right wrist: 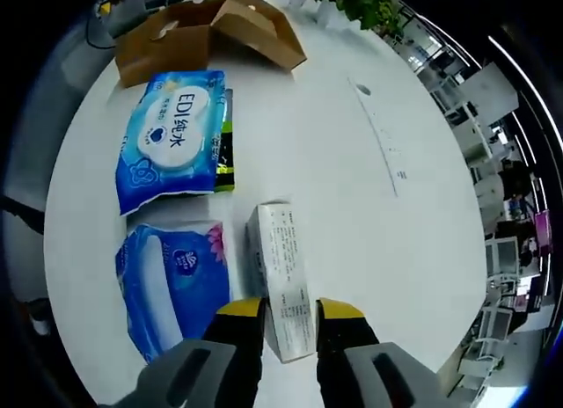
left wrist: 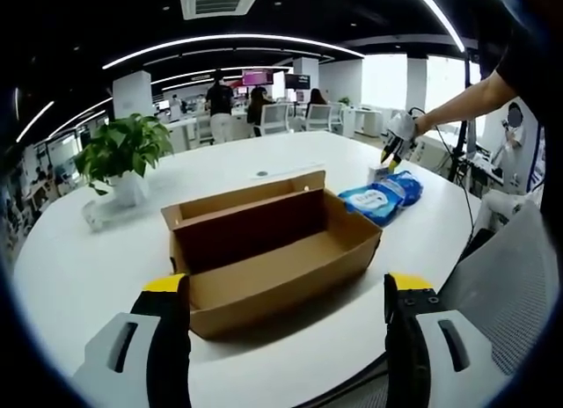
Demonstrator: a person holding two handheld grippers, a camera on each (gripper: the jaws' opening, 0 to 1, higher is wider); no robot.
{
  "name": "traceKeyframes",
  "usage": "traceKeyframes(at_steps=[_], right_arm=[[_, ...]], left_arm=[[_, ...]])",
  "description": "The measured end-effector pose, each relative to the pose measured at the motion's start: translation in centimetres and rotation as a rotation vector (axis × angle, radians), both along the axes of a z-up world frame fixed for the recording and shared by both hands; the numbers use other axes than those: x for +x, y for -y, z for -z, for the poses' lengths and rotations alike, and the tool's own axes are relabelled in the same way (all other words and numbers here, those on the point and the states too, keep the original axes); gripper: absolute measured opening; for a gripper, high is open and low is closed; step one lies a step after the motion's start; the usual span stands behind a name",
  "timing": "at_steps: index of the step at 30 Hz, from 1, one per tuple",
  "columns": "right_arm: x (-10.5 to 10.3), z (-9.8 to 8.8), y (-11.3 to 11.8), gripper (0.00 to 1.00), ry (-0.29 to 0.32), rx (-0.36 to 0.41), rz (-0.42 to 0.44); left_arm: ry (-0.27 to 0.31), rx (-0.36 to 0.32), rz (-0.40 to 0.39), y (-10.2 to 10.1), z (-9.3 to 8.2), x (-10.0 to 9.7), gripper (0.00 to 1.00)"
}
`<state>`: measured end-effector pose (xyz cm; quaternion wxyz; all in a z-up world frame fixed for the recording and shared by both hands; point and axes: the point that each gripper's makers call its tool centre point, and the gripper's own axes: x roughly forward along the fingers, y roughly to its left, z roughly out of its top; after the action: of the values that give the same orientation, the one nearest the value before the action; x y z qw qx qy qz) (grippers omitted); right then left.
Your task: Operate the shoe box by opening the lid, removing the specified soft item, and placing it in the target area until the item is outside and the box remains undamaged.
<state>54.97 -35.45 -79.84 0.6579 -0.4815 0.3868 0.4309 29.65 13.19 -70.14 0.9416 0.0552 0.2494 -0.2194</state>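
Left gripper view: your left gripper (left wrist: 288, 316) hangs at 6 o'clock, jaws spread wide, nothing between them. Just beyond the tips sits the box (left wrist: 273, 254), brown cardboard, lid folded back, inside looks bare. It rests on the white table (left wrist: 79, 267). Blue packs (left wrist: 383, 197) lie at 2 o'clock of the box, near it but apart. Your right gripper (left wrist: 393, 151) shows over them, on an outstretched arm. A plant (left wrist: 119, 153) in a white pot stands at 10 o'clock.

Right gripper view: your right gripper (right wrist: 290, 313) at 6 o'clock, jaws nearly together, one on each side of a small white carton (right wrist: 283, 276); they seem to touch its sides, but a firm grip can't be told. The tissue pack (right wrist: 171, 285), blue and soft, lies just at 9 o'clock of the carton. The wipes pack (right wrist: 171, 140), blue with white print, lies at 11 o'clock, a dark packet (right wrist: 225, 153) tucked at its edge. The box (right wrist: 202, 34) sits open at 12 o'clock, well apart.
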Motion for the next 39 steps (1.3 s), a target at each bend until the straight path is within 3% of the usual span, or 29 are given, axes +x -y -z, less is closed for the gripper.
traceKeyframes(at_steps=[13,22,39], right_arm=[[-1.6,-2.5,-2.3,0.28,0.029,0.171,0.118],[-3.4,-3.8,-3.1,0.38,0.024,0.227,0.171],[-7.2,-6.9,-6.7,0.60,0.034,0.414,0.281]], left_arm=[[-0.001,-0.017,0.010,0.5,-0.4,-0.1,0.95],[-0.009,-0.023,0.012,0.4,-0.8,0.1,0.96],[-0.041,0.002,0.067,-1.6,-2.6,2.7,0.95]])
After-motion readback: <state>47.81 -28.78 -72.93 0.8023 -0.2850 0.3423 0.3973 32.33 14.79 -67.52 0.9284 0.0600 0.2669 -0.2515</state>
